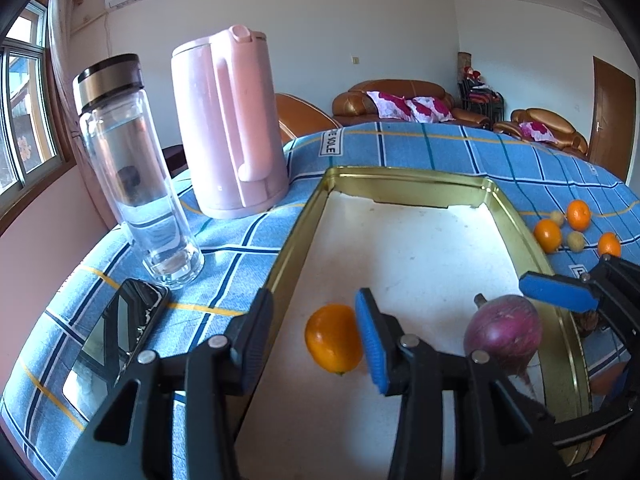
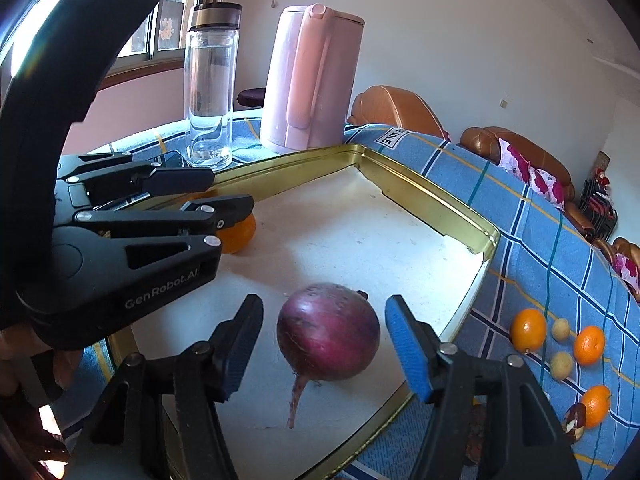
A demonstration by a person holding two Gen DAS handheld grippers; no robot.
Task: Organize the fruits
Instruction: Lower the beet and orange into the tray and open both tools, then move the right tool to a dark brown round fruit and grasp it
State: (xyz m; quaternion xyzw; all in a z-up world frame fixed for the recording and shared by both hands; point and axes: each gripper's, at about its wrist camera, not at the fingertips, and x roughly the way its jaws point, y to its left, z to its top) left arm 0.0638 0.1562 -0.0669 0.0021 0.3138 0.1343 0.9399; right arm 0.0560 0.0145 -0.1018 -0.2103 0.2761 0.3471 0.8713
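A gold-rimmed metal tray (image 1: 304,216) with a white floor lies on a tabletop covered by a blue checked cloth (image 1: 420,148). Inside it, near the left wall, sits an orange (image 1: 332,338); near the right wall lies a purple beetroot (image 2: 328,332) with its thin root trailing toward the camera.

The left gripper (image 1: 316,336) is set low over the tray with its fingers spread. The orange lies between them, just beside the blue pad of the right-hand finger; from this angle it is hard to tell whether that pad touches the fruit, but the other finger stands clear of it, over the tray's left rim.

The right gripper (image 2: 324,344) brackets the beetroot with its fingers parted. There is a gap on both sides, so the pads are not pressing on it.

Outside the tray, on the cloth to its right, three more oranges (image 2: 528,330) and two small pale yellow fruits (image 2: 561,329) lie loosely grouped, with a brown, cracked item (image 2: 574,420), too small to identify, close to the nearest orange.

Beyond the tray's far left corner stand a pink electric kettle (image 1: 228,124) and a clear glass bottle (image 1: 132,176) with a metal-banded black cap. A dark phone (image 1: 120,340) lies flat on the cloth in front of the bottle.
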